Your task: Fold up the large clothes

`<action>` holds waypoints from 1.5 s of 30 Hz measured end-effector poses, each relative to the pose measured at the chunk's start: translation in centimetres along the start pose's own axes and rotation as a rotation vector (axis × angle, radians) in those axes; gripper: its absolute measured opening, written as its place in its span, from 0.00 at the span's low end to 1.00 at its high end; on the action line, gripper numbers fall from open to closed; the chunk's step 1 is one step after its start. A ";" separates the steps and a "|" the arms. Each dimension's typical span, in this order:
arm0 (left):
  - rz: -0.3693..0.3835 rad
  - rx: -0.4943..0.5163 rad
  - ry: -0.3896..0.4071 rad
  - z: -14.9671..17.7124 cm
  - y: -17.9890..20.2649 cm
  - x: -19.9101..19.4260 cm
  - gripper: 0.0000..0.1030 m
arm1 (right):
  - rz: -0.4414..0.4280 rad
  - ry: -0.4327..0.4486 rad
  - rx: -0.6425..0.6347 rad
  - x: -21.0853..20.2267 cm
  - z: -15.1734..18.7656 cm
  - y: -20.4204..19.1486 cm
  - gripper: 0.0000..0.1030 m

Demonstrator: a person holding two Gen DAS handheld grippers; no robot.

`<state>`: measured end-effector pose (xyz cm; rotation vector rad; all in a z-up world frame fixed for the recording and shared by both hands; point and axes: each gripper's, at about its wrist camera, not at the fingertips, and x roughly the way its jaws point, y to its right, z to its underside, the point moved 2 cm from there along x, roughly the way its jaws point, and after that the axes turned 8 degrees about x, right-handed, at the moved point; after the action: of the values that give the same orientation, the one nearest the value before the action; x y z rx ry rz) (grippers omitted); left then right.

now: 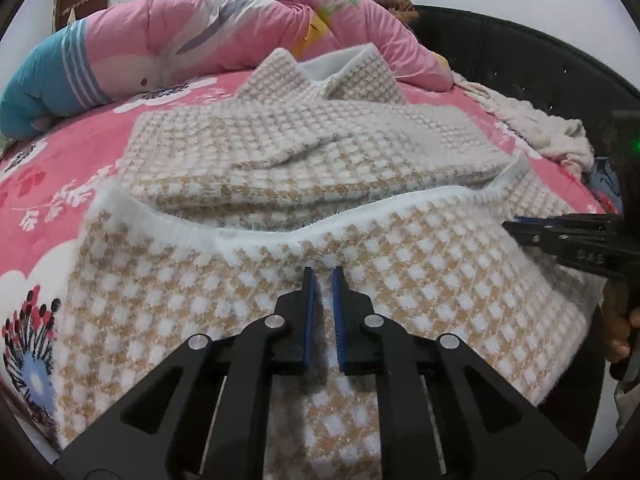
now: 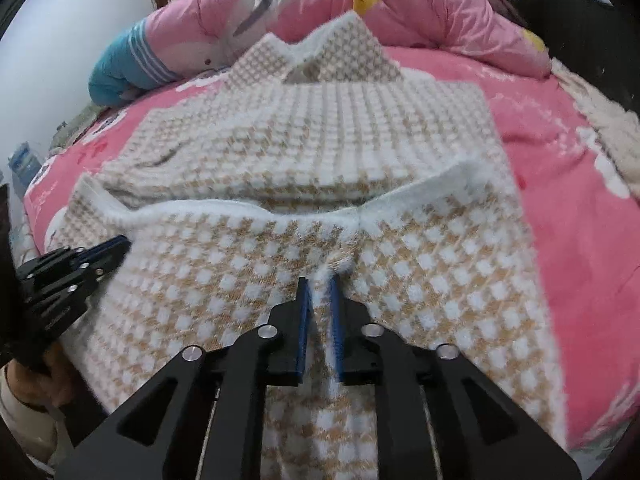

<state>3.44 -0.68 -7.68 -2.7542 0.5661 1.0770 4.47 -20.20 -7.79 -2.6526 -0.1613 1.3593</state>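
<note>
Your checked sweater (image 1: 320, 152) lies spread on the pink floral bedsheet (image 1: 72, 160), collar toward the rolled pink quilt (image 1: 240, 24) at the far side of the bed, and its near hem is doubled over toward the collar so the white ribbed edge runs across the middle of the garment. Your left gripper (image 1: 323, 280) sits on that folded-up near part of the sweater, on its left half, with the blue pads almost together and a strip of the fuzzy knit showing between them; whether they truly pinch it, you cannot tell. Your right gripper (image 2: 319, 286) sits on the same folded part, on the right half of the sweater, pads likewise nearly together with knit bunched just ahead of the tips. In each wrist view the other gripper shows at the sweater's side edge. A cream fleece blanket (image 1: 548, 132) lies crumpled beyond the sweater's right side.
</note>
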 end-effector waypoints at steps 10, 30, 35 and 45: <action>0.170 -0.188 0.057 0.5 -3.6 -1.8 0.12 | -0.141 -0.052 -0.032 1.4 -0.5 -4.2 0.29; -0.041 -0.265 0.010 1.5 -9.4 -2.7 0.16 | 0.059 0.000 0.194 -2.2 -2.8 3.8 0.26; 0.047 -0.202 0.074 0.0 -7.2 -4.8 0.20 | -0.132 0.034 0.129 -5.2 -2.3 2.1 0.45; 0.133 -0.052 -0.107 -0.6 0.7 0.9 0.32 | -0.162 -0.124 -0.027 1.4 -0.8 -2.5 0.57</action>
<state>4.20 -1.72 -7.82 -2.7147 0.7251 1.2775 5.91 -17.61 -8.02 -2.5136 -0.4020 1.4763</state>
